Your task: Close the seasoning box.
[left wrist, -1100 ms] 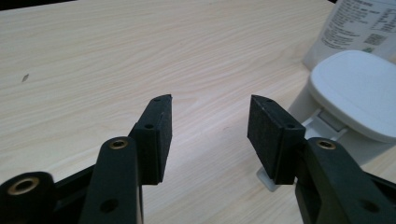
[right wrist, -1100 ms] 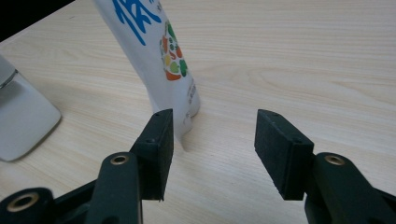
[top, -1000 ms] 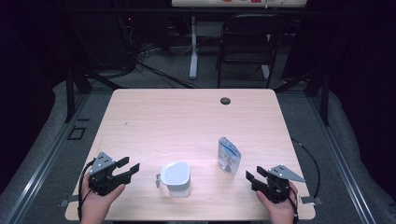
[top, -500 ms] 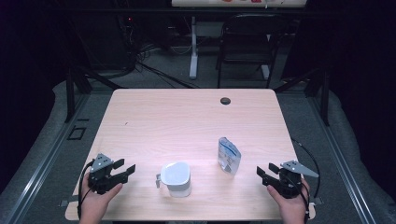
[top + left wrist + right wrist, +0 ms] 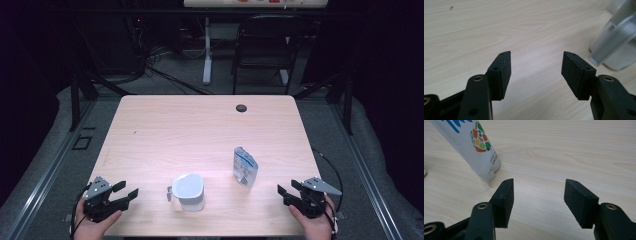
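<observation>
A small white jug (image 5: 187, 191) stands near the front middle of the wooden table (image 5: 200, 130). In the left gripper view the jug (image 5: 616, 42) shows at the right. An upright printed pouch (image 5: 244, 166) stands to the jug's right, and in the right gripper view the pouch (image 5: 474, 147) is at the upper left. My left gripper (image 5: 127, 192) is at the near left corner, well left of the jug. Its jaws (image 5: 536, 65) have just been opening and stand open with nothing between them. My right gripper (image 5: 287, 189) is at the near right corner, apart from the pouch. Its jaws (image 5: 539, 192) have likewise been opening and are empty.
A black cable hole (image 5: 241, 107) sits near the table's far edge. A dark chair (image 5: 265, 45) and a white desk leg (image 5: 206, 55) stand beyond the table. Bare wood lies between the jug and the far edge.
Both grippers have drawn back toward the near corners, the left one leftward and the right one rightward. Their jaws have spread wider. Jug and pouch have not moved.
</observation>
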